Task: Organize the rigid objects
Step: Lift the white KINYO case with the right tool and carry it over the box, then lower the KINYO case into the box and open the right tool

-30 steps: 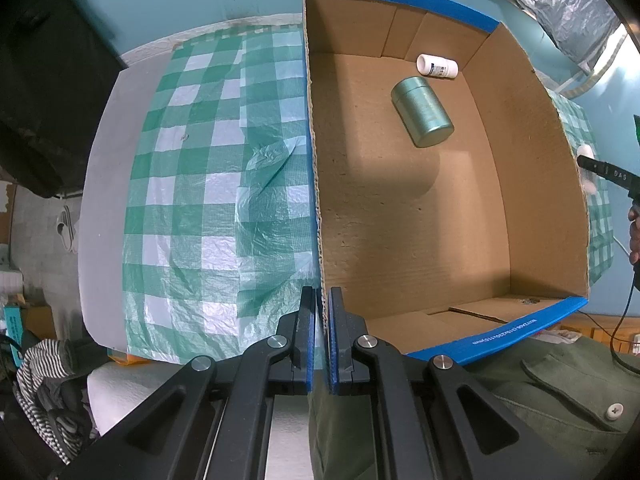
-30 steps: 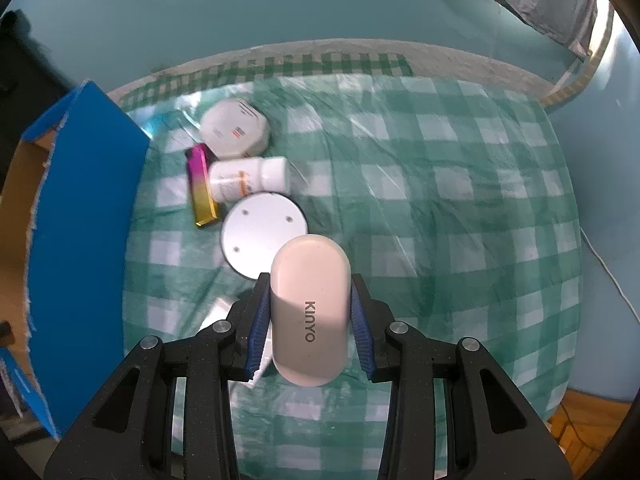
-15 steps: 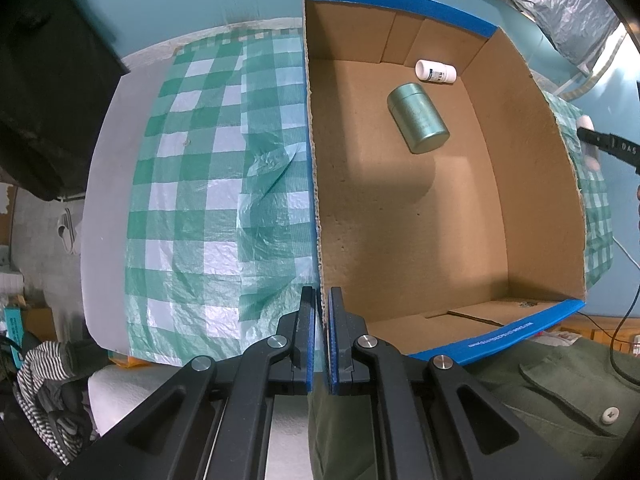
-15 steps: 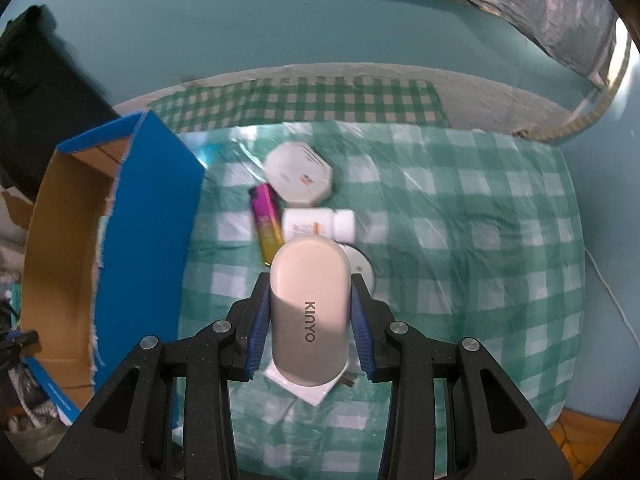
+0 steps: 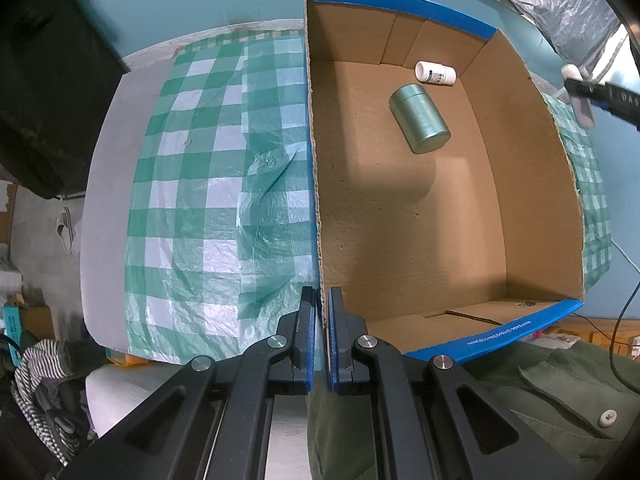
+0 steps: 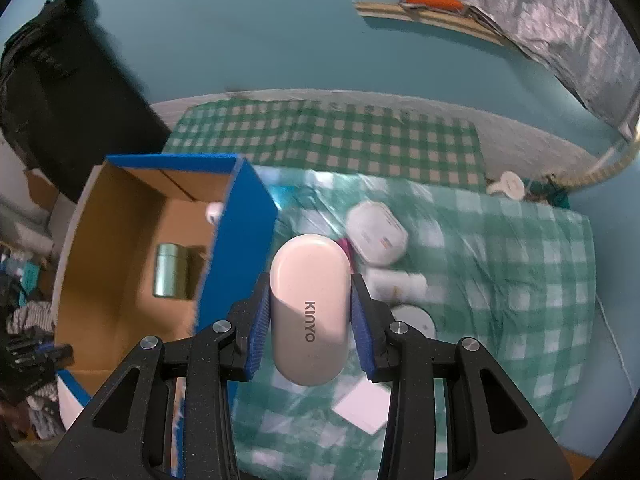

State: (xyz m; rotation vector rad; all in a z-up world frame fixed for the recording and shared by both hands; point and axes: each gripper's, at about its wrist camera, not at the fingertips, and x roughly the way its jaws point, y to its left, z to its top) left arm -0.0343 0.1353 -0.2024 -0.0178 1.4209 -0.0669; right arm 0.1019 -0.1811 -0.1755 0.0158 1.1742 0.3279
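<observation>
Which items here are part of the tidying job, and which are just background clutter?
Job: cardboard box, green tin, white bottle, white case in right gripper, left gripper, white hexagonal box.

Background: checked cloth, striped clothing.

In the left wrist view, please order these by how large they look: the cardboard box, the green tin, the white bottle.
1. cardboard box
2. green tin
3. white bottle, which lies slightly farther from the camera, yet looks clearly smaller.

A: The box (image 5: 520, 184)?
B: Brown inside, blue outside. Cloth (image 5: 200, 184) is green-and-white check.
A: And the case (image 6: 309, 308)?
B: Pale pinkish-white, between blue pads (image 6: 258, 330). Tin (image 5: 419, 118) is metallic green.
</observation>
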